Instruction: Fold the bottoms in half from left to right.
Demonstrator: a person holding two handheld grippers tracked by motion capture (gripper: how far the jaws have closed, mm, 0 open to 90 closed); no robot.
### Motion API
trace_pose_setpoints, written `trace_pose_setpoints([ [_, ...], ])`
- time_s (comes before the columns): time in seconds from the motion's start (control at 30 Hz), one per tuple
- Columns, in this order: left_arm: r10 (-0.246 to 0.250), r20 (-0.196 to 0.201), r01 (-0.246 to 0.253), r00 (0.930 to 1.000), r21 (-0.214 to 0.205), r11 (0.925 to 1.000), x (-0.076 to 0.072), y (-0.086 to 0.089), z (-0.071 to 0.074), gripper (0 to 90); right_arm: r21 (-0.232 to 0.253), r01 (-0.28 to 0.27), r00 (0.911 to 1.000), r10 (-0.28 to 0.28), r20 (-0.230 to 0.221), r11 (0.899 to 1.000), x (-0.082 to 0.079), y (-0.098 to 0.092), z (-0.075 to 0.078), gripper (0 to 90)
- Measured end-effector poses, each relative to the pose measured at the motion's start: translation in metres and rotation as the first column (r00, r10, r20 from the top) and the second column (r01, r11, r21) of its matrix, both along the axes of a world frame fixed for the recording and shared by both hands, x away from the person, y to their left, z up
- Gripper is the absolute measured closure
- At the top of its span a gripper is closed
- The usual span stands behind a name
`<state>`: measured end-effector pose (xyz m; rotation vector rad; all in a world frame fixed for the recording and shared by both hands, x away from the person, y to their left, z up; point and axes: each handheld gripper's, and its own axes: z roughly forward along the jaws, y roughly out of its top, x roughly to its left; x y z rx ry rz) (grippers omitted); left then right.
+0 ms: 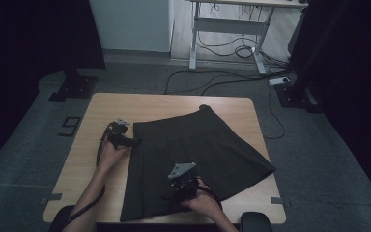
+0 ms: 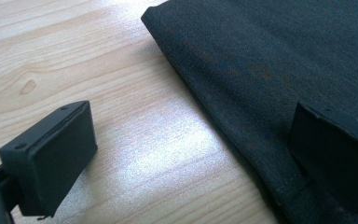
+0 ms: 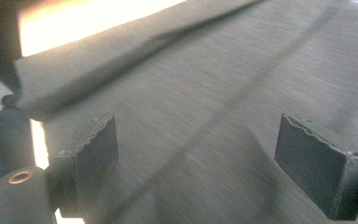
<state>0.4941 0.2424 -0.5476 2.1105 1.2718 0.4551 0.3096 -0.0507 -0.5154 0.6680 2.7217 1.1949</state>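
A dim room with grey carpet surrounds one pale wooden table [image 1: 101, 104], its grain glossy under the light; a white-legged desk [image 1: 229, 24] and loose cables [image 1: 212, 79] sit at the top of the high view. One dark skirt [image 1: 193, 154] lies flat across the table's centre and lower right — matte woven cloth, pleated, flaring toward the near edge. Two grippers work it. The left gripper [image 1: 125, 141], left of centre, rests at the skirt's left edge with jaws wide apart, one over bare wood, one over fabric, clamping nothing. The right gripper [image 1: 174, 195], at lower centre, hovers over the cloth — jaws spread wide, nothing between its grey pads [image 3: 98, 149].
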Motion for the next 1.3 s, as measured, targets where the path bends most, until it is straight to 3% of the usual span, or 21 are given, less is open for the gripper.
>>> trace_pose_setpoints([
  [0.17, 0.000, 0.000, 0.000, 1.0000, 0.000, 1.0000, 0.000, 0.000, 0.000, 0.7, -0.011, -0.099, 0.9951, 0.099, -0.008, 0.995, -0.014, 0.031, -0.003, 13.2],
  [0.23, 0.001, 0.000, -0.001, 1.0000, 0.000, 1.0000, 0.000, 0.000, 0.000, 0.7, -0.012, -0.108, 0.9942, 0.108, -0.008, 0.994, -0.016, 0.034, -0.004, 13.2],
  [0.37, 0.000, 0.000, 0.000, 1.0000, 0.000, 1.0000, 0.000, 0.000, 0.000, 0.7, -0.024, -0.184, 0.9829, 0.183, -0.015, 0.983, -0.028, 0.054, -0.009, 13.1],
  [0.5, 0.001, 0.000, -0.001, 1.0000, 0.000, 1.0000, 0.000, 0.000, 0.000, 0.7, -0.045, -0.217, 0.9762, 0.216, -0.020, 0.975, -0.034, 0.062, -0.013, 12.9],
  [0.63, 0.000, 0.000, 0.000, 1.0000, -0.001, 1.0000, 0.000, 0.000, 0.000, 0.7, -0.101, -0.255, 0.9668, 0.255, -0.012, 0.962, -0.038, 0.070, -0.020, 13.7],
  [0.67, 0.000, 0.000, 0.000, 1.0000, -0.002, 1.0000, 0.000, 0.000, 0.000, 0.7, -0.120, -0.268, 0.9631, 0.269, -0.005, 0.956, -0.039, 0.072, -0.022, 17.1],
  [0.7, 0.000, 0.000, 0.000, 1.0000, -0.002, 1.0000, 0.000, 0.000, 0.000, 0.7, -0.150, -0.273, 0.9591, 0.281, 0.032, 0.950, -0.040, 0.072, -0.023, 21.1],
  [0.77, 0.001, 0.001, -0.001, 1.0000, -0.002, 1.0000, 0.000, 0.000, 0.000, 0.9, -0.166, -0.282, 0.9549, 0.293, 0.047, 0.945, -0.040, 0.072, -0.023, 23.0],
  [0.87, -0.006, 0.008, 0.006, 1.0000, -0.005, 1.0000, -0.001, 0.000, 0.000, 2.4, -0.172, -0.279, 0.9559, 0.290, 0.045, 0.945, -0.039, 0.072, -0.021, 27.6],
  [1.0, -0.032, 0.031, 0.032, 0.9990, -0.018, 0.9993, -0.006, -0.002, 0.001, 15.1, -0.167, -0.235, 0.9681, 0.246, 0.049, 0.958, -0.034, 0.069, -0.018, 51.9],
  [1.03, -0.026, 0.033, 0.027, 0.9991, -0.019, 0.9994, -0.006, -0.003, 0.001, 17.9, -0.163, -0.216, 0.9716, 0.229, 0.061, 0.963, -0.031, 0.066, -0.018, 64.0],
  [1.13, -0.032, 0.042, 0.033, 0.9986, -0.029, 0.9990, -0.008, -0.005, 0.002, 24.5, -0.156, -0.199, 0.9747, 0.212, 0.071, 0.968, -0.029, 0.064, -0.018, 70.9],
  [1.27, -0.066, 0.026, 0.067, 0.9975, -0.041, 0.9969, -0.012, -0.013, 0.006, 52.2, -0.174, -0.181, 0.9772, 0.197, 0.079, 0.968, -0.029, 0.066, -0.017, 74.7],
  [1.3, -0.064, 0.022, 0.065, 0.9977, -0.040, 0.9971, -0.012, -0.014, 0.007, 55.2, -0.176, -0.180, 0.9778, 0.196, 0.075, 0.968, -0.029, 0.067, -0.017, 75.0],
])
